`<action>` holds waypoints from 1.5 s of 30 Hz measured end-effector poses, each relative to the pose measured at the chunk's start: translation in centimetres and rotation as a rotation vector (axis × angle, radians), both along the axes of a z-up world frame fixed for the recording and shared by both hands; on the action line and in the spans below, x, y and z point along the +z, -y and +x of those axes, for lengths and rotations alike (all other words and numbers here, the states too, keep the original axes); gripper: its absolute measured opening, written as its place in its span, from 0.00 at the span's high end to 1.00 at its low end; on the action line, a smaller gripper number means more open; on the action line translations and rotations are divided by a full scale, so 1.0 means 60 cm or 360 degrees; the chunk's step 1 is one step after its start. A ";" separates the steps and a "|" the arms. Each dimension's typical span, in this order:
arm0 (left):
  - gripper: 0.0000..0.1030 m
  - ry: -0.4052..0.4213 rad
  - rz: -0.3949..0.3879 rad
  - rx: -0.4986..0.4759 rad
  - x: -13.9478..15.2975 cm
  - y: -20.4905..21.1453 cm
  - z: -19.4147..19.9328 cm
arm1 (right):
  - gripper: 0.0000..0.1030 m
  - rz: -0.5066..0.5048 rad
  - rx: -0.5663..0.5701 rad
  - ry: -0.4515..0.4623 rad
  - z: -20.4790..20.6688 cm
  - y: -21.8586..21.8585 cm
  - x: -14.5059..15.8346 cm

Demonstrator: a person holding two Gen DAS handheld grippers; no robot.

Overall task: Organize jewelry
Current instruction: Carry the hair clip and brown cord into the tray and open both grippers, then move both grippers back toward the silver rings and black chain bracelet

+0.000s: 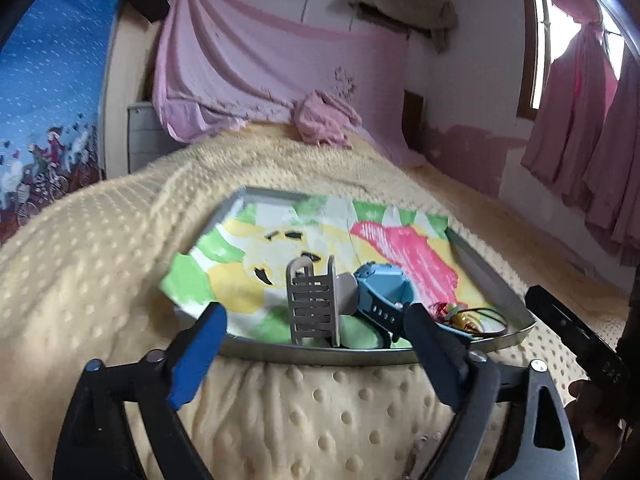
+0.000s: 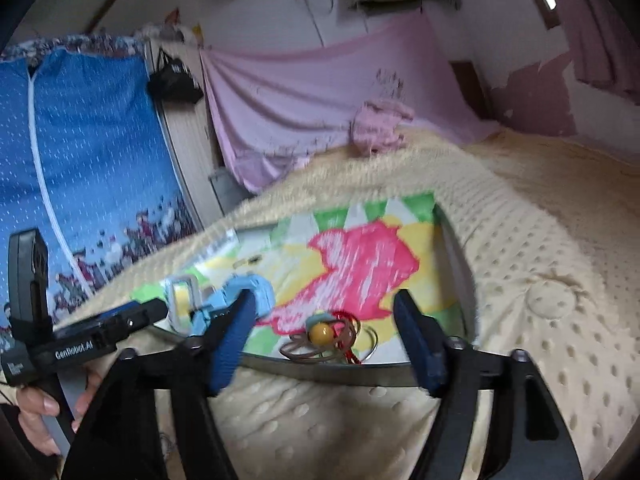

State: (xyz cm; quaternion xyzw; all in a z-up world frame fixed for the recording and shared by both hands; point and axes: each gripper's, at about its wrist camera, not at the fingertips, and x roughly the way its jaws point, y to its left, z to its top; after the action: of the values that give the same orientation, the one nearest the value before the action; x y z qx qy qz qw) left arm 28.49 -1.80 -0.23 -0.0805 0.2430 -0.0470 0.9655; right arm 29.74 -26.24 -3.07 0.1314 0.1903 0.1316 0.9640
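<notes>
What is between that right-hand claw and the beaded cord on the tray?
Nothing visible. The right gripper is open, and the beaded cord lies in plain sight between its fingers, near the tray's front rim. The blue watch sits off to the left.

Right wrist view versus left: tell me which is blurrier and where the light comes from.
Right wrist view: motion-smeared, the tray rim and blue watch streak, though the bead necklace reads. Left wrist view: sharper, the grey stand crisp; daylight blows out the window at upper right. Both bend straight lines at the edges.
</notes>
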 end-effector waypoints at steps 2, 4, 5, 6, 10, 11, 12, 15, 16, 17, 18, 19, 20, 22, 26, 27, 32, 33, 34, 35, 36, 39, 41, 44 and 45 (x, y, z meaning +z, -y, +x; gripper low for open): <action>0.00 0.0077 -0.0007 0.0033 0.008 -0.004 -0.026 | 0.27 -0.0004 -0.0016 0.0062 -0.021 -0.001 0.010; 0.00 0.0175 -0.0011 0.0076 0.016 -0.008 -0.059 | 0.21 -0.0037 -0.0020 0.0122 -0.048 -0.009 0.020; 0.00 0.0208 -0.0018 0.0080 0.018 -0.010 -0.073 | 0.18 -0.0064 -0.0027 0.0151 -0.063 -0.013 0.027; 0.00 0.0231 -0.0026 0.0085 0.020 -0.011 -0.085 | 0.12 -0.0089 -0.0034 0.0185 -0.078 -0.017 0.032; 0.00 0.0309 -0.0060 0.0136 0.023 -0.018 -0.138 | 0.08 -0.0181 -0.0103 0.0360 -0.157 -0.027 0.055; 0.00 0.0327 -0.0070 0.0144 0.022 -0.019 -0.152 | 0.08 -0.0200 -0.0123 0.0398 -0.176 -0.027 0.062; 0.00 0.0346 -0.0072 0.0152 0.023 -0.019 -0.166 | 0.07 -0.0217 -0.0140 0.0427 -0.192 -0.027 0.067; 0.00 0.0380 -0.0056 0.0155 0.024 -0.020 -0.197 | 0.03 -0.0255 -0.0201 0.0502 -0.240 -0.027 0.081; 0.00 0.0395 -0.0046 0.0151 0.025 -0.019 -0.207 | 0.03 -0.0267 -0.0218 0.0520 -0.252 -0.027 0.085; 0.00 0.0406 -0.0037 0.0147 0.025 -0.019 -0.217 | 0.02 -0.0283 -0.0229 0.0538 -0.265 -0.028 0.089; 0.00 0.0415 -0.0031 0.0141 0.024 -0.018 -0.227 | 0.02 -0.0303 -0.0236 0.0555 -0.276 -0.028 0.093; 0.00 0.0420 -0.0027 0.0139 0.023 -0.018 -0.231 | 0.02 -0.0323 -0.0244 0.0567 -0.287 -0.029 0.097; 0.00 0.0426 -0.0019 0.0138 0.021 -0.017 -0.238 | 0.02 -0.0339 -0.0246 0.0572 -0.295 -0.030 0.100; 0.00 0.0432 -0.0008 0.0126 0.019 -0.017 -0.250 | 0.02 -0.0345 -0.0244 0.0542 -0.306 -0.029 0.107; 0.00 0.0455 0.0012 0.0112 0.015 -0.019 -0.270 | 0.02 -0.0353 -0.0267 0.0468 -0.319 -0.032 0.107; 0.00 0.0460 0.0012 0.0109 0.014 -0.020 -0.273 | 0.02 -0.0367 -0.0272 0.0432 -0.319 -0.032 0.106; 0.00 0.0384 -0.0002 0.0056 -0.007 -0.017 -0.269 | 0.02 -0.0416 -0.0248 0.0335 -0.319 -0.034 0.090; 0.00 0.0343 -0.0015 0.0056 -0.016 -0.019 -0.264 | 0.02 -0.0415 -0.0246 0.0329 -0.319 -0.033 0.087; 0.00 0.0317 -0.0026 0.0055 -0.021 -0.021 -0.262 | 0.02 -0.0411 -0.0248 0.0325 -0.318 -0.032 0.085; 0.00 0.0279 -0.0043 0.0050 -0.025 -0.023 -0.257 | 0.02 -0.0398 -0.0245 0.0321 -0.317 -0.029 0.082; 0.00 0.0247 -0.0056 0.0047 -0.028 -0.025 -0.251 | 0.02 -0.0384 -0.0242 0.0312 -0.316 -0.026 0.080; 0.00 0.0194 -0.0080 0.0029 -0.037 -0.028 -0.242 | 0.02 -0.0332 -0.0228 0.0261 -0.300 -0.018 0.068; 0.00 0.0174 -0.0078 0.0015 -0.041 -0.025 -0.240 | 0.02 -0.0295 -0.0223 0.0226 -0.290 -0.012 0.060; 0.00 0.0164 -0.0057 0.0000 -0.044 -0.019 -0.240 | 0.02 -0.0247 -0.0219 0.0179 -0.277 -0.003 0.048; 0.00 0.0167 -0.0042 -0.0001 -0.044 -0.016 -0.240 | 0.02 -0.0239 -0.0221 0.0166 -0.272 -0.002 0.044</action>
State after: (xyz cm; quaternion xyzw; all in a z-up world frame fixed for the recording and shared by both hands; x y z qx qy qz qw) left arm 14.06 -0.84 -2.90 -0.0905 0.1914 -0.0547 0.9758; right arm 13.41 -26.11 -0.46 0.0647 0.1397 0.0565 0.9865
